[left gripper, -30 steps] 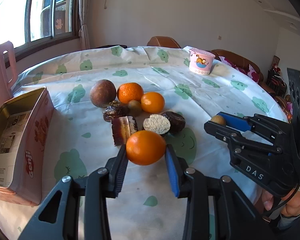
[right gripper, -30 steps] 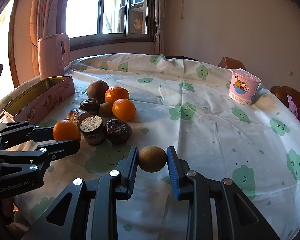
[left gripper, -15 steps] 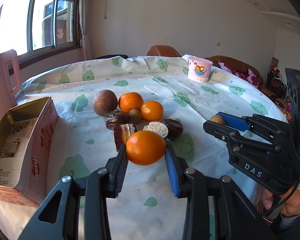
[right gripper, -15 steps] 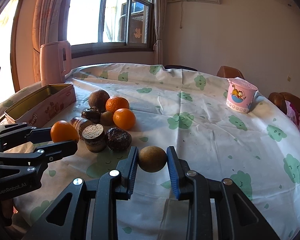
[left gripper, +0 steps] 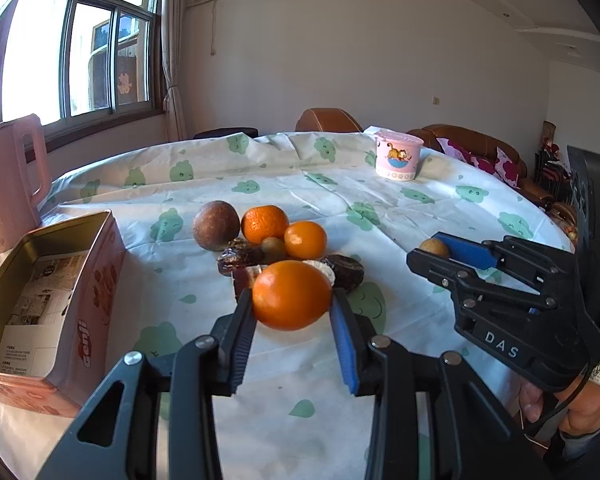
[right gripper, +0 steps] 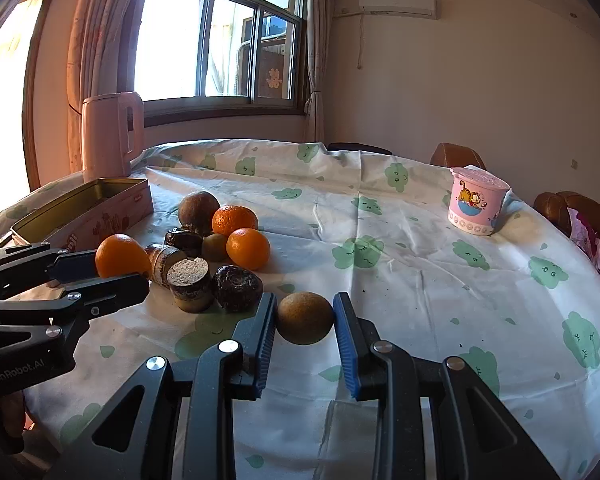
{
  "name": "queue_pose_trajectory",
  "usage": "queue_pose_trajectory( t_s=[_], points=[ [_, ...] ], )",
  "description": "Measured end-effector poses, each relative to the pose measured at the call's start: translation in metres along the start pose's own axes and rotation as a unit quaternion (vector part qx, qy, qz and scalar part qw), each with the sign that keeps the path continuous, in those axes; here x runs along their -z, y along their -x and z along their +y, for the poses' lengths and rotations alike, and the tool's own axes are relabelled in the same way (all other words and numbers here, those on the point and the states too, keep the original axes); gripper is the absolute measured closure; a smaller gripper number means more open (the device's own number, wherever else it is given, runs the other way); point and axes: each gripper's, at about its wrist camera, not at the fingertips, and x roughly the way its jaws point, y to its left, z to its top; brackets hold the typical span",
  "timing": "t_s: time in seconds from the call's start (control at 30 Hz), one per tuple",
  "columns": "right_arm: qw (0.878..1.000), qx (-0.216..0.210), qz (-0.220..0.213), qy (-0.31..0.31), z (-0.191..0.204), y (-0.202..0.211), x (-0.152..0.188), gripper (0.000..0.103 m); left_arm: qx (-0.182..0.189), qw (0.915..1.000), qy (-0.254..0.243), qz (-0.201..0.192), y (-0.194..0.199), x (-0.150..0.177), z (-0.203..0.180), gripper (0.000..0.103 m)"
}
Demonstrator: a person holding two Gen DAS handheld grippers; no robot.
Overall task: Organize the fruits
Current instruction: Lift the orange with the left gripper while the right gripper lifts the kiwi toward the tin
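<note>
A: Your left gripper (left gripper: 292,312) is clamped on the orange (left gripper: 291,295), lifted clear of the cloth so it won't knock the pile?
B: Yes. Your right gripper (right gripper: 305,330) pinches the small brown fruit (right gripper: 305,318) at its widest part, so it can't roll out.
A: Where do they go?
B: Probably the open tin (left gripper: 40,304) to your left; the other fruit sits bunched mid-table (right gripper: 380,240), near it

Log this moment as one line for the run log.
left gripper: shut on orange | right gripper: shut on brown fruit | tin: open
</note>
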Motion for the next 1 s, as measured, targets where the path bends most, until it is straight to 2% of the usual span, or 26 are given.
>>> queue_pose_trajectory(
  t_s=[0.2, 0.37, 1.0],
  points=[
    [1.000, 0.003, -0.008, -0.001, 0.000, 0.002, 0.000, 0.072, -0.011, 0.9999, 0.000, -0.012, 0.005, -0.002, 0.002, 0.065],
    [1.000, 0.006, -0.016, -0.002, 0.001, 0.005, -0.001, 0.072, -0.034, 0.9988, 0.002, -0.034, 0.015, -0.006, 0.009, 0.065],
    [0.998, -0.005, -0.055, 0.022, 0.025, 0.017, -0.026, 0.072, -0.093, 0.9926, 0.016, -0.076, 0.041, -0.014, 0.035, 0.065]
  ],
)
